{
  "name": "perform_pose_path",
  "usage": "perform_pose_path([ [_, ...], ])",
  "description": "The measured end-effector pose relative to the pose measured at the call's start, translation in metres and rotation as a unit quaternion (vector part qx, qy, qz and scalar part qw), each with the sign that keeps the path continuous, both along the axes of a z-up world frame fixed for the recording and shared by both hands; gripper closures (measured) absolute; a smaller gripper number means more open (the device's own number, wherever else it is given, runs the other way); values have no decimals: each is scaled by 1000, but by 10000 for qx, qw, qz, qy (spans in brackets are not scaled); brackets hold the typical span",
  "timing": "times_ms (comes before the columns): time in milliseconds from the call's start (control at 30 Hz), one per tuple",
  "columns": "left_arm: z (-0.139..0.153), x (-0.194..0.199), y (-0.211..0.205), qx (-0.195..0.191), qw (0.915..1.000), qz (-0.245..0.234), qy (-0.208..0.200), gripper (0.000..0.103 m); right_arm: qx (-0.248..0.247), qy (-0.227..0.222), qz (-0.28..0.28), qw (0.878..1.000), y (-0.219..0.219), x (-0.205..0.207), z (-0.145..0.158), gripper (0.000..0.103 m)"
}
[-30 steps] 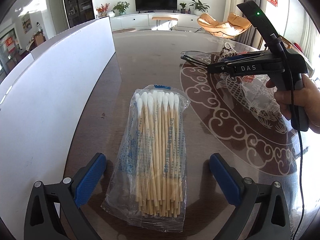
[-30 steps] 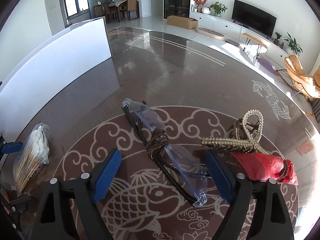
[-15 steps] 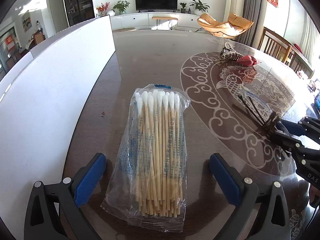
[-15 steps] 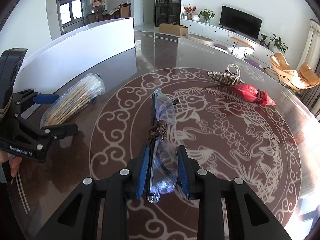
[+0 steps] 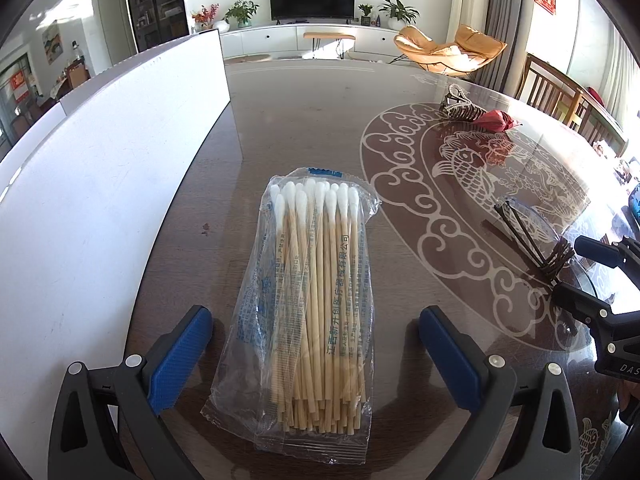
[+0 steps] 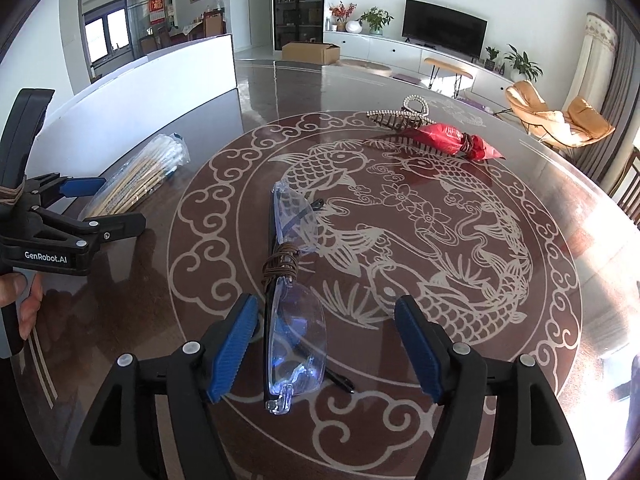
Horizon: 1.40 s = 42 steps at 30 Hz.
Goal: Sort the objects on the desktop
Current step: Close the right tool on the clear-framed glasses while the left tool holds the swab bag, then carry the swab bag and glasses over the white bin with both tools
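Observation:
A clear bag of cotton swabs (image 5: 316,280) lies on the dark table between the open fingers of my left gripper (image 5: 316,356); it also shows in the right wrist view (image 6: 140,178). Clear folded glasses (image 6: 294,308) with a brown cord wound round them lie on the table between the open fingers of my right gripper (image 6: 326,344), nearer the left pad (image 6: 234,344). The glasses show in the left wrist view (image 5: 532,236) next to the right gripper (image 5: 580,268). The left gripper shows at the left edge of the right wrist view (image 6: 80,204).
A pearl hair claw (image 6: 404,114) and a red packet (image 6: 452,140) lie at the far side of the table's fish pattern. A long white box wall (image 5: 100,184) stands along the left of the swabs. Chairs and a TV cabinet stand beyond the table.
My right gripper came down onto the glasses, shut on them and drew them back, and has now opened, leaving them on the table. The left gripper has not moved.

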<state>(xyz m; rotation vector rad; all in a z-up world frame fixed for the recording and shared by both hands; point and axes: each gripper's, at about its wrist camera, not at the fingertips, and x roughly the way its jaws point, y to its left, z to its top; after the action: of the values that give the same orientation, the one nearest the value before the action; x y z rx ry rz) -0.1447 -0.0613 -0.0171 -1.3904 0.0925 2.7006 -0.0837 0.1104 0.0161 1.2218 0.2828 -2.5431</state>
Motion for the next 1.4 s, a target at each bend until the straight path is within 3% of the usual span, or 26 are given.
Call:
perform_pose_path([
  [167, 0, -1, 1, -22, 9999, -69, -128, 0, 81, 39, -37, 10000, -3, 1, 0, 28],
  [300, 2, -28, 6, -86, 9981, -107, -603, 0, -41, -45, -68, 10000, 2, -2, -1, 26],
  [367, 2, -33, 8, -107, 9983, -117, -559, 1, -71, -74, -95, 9999, 3, -3, -2, 24],
  [400, 5, -31, 9, -88, 9990, -164, -416, 18, -83, -83, -101, 9999, 3, -3, -2, 24],
  [433, 8, -27, 10, -69, 9994, -195, -288, 41, -84, -88, -112, 9999, 3, -4, -2, 23],
  [500, 12, -20, 11, -42, 9993, -253, -271, 66, -88, -95, -130, 9998, 4, -3, -3, 22],
  [633, 15, 6, 14, -132, 9987, -353, -339, 69, -148, -130, -135, 9997, 4, -4, -3, 21],
  [733, 17, 33, 12, -96, 9984, -357, -423, 69, -200, -173, -62, 9996, 4, -4, -3, 15],
  [833, 16, 52, 11, -170, 9981, -421, -416, 69, -96, -330, 220, 9992, -3, -11, -3, 16],
  [933, 17, 61, 11, -143, 9981, -395, -456, 69, -16, -804, 538, 9953, -15, -31, 2, 21],
  [1000, 18, 65, 9, -95, 9982, -358, -480, 69, 109, -1025, 663, 9925, -22, -43, 6, 41],
  [1033, 19, 67, 9, -90, 9982, -346, -478, 69, 157, -1100, 734, 9911, -25, -48, 8, 58],
  [1133, 24, 70, 8, -88, 9985, -332, -437, 70, 387, -1385, 952, 9850, -36, -55, 12, 82],
  [1233, 36, 76, 4, -55, 9989, -355, -302, 71, 522, -1422, 1078, 9826, -43, -49, 18, 87],
  [1400, 61, 86, 0, 55, 9994, -353, -48, 71, 323, -1350, 1025, 9850, -40, -38, 40, 90],
])
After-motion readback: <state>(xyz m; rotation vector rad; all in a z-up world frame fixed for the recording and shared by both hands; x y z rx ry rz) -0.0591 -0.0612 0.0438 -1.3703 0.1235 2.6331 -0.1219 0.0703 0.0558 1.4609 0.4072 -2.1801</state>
